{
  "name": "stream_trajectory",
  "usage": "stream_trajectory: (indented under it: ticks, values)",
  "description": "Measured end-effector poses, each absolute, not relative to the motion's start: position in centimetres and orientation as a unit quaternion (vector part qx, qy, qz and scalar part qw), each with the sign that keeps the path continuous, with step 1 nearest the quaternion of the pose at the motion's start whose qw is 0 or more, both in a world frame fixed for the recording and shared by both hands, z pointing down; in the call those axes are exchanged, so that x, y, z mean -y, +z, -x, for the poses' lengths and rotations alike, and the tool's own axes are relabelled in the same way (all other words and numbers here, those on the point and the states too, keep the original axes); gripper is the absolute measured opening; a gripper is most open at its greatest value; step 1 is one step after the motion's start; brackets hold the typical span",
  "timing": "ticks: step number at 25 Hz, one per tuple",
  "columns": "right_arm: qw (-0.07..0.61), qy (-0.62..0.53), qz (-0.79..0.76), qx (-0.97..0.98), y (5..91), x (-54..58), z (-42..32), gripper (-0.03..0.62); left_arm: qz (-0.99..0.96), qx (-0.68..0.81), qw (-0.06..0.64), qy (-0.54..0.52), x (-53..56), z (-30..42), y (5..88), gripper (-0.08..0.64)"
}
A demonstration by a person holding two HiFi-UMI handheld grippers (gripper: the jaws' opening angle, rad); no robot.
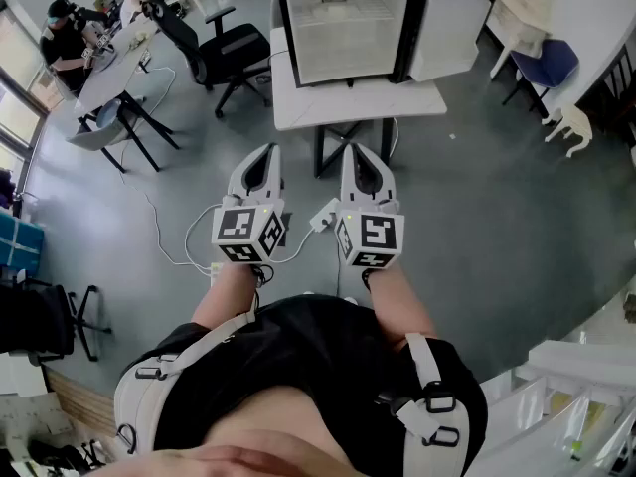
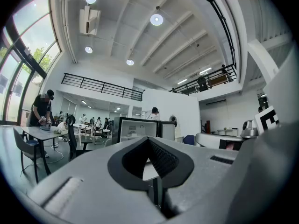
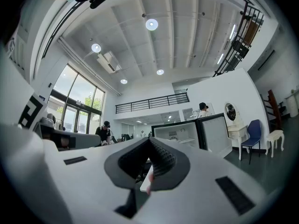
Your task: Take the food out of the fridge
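The left gripper and the right gripper are held side by side, close but apart, both pointing roughly level at the fridge. In each gripper's own view the jaws are closed tip to tip, with nothing between them.

The fridge stands straight ahead of both tips, well beyond them, upright on a white table. Its open front faces back toward the grippers. Its door is swung out on the side of the right gripper and stands on edge, still upright. The wire shelves inside run level, across the line the grippers point along. Whether food lies on them cannot be told at this range. In the left gripper view the fridge sits just above the closed tips, slightly to their left. In the right gripper view it sits just above and to the right.

A black office chair stands ahead and left of the left gripper. A white cable trails on the floor below both grippers. A blue chair is far off to the right.
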State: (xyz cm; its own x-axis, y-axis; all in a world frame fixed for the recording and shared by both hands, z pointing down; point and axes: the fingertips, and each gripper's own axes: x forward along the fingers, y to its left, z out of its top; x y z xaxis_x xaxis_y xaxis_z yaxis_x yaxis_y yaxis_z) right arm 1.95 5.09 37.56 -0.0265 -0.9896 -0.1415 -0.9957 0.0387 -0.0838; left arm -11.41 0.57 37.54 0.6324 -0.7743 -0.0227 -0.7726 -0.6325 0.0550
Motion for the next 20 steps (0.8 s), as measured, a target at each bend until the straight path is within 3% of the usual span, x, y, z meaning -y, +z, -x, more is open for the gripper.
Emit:
stream_trajectory:
  ticks: [20]
  values:
    - [0.088, 0.034, 0.705, -0.703, 36.4, -2.7, 0.4, 0.008, -0.909, 0.414, 0.021, -0.038, 2.7, 13.9, 37.0, 0.002]
